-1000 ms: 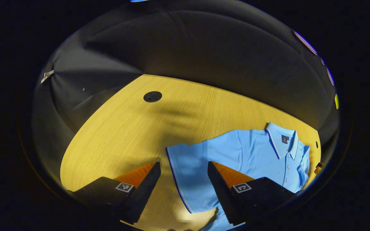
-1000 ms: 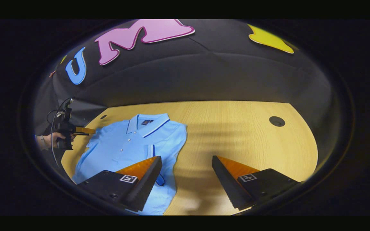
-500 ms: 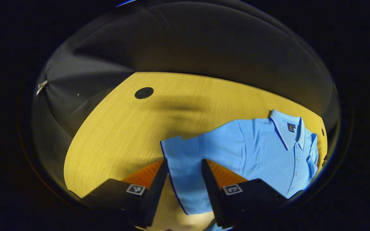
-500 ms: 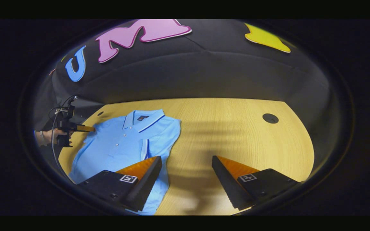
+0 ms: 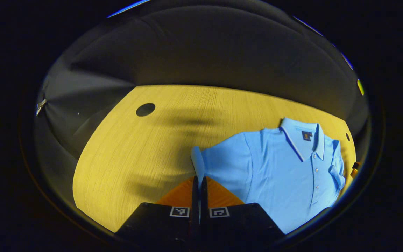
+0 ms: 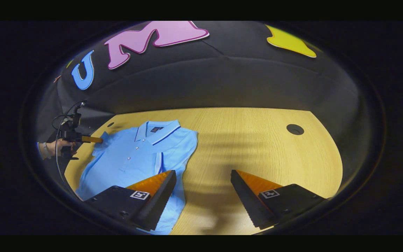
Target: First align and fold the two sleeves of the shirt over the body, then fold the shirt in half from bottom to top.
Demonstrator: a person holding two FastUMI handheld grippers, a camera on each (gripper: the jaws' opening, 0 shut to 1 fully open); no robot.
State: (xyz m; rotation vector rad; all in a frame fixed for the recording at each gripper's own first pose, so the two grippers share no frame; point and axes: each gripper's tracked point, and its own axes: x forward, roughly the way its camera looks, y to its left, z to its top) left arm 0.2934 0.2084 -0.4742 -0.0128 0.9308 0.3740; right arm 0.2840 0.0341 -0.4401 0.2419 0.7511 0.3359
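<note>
Left gripper view: a round dark cable hole (image 5: 145,109) sits at ten o'clock in the pale wood-grain table (image 5: 124,154), and at six o'clock the left gripper (image 5: 198,180) has its two wedge-shaped fingers pinched tight on the edge of the sleeve (image 5: 197,161) of the light blue knit polo shirt (image 5: 278,168), which spreads flat toward three o'clock, its collar (image 5: 301,136) trimmed with a dark stripe. Right gripper view: at nine o'clock a hand (image 6: 52,148) holds the left gripper against the shirt's sleeve, the shirt lies between eight and ten o'clock, and at six o'clock the right gripper (image 6: 203,176) hangs over bare table, its serrated fingers spread wide with nothing between them.
</note>
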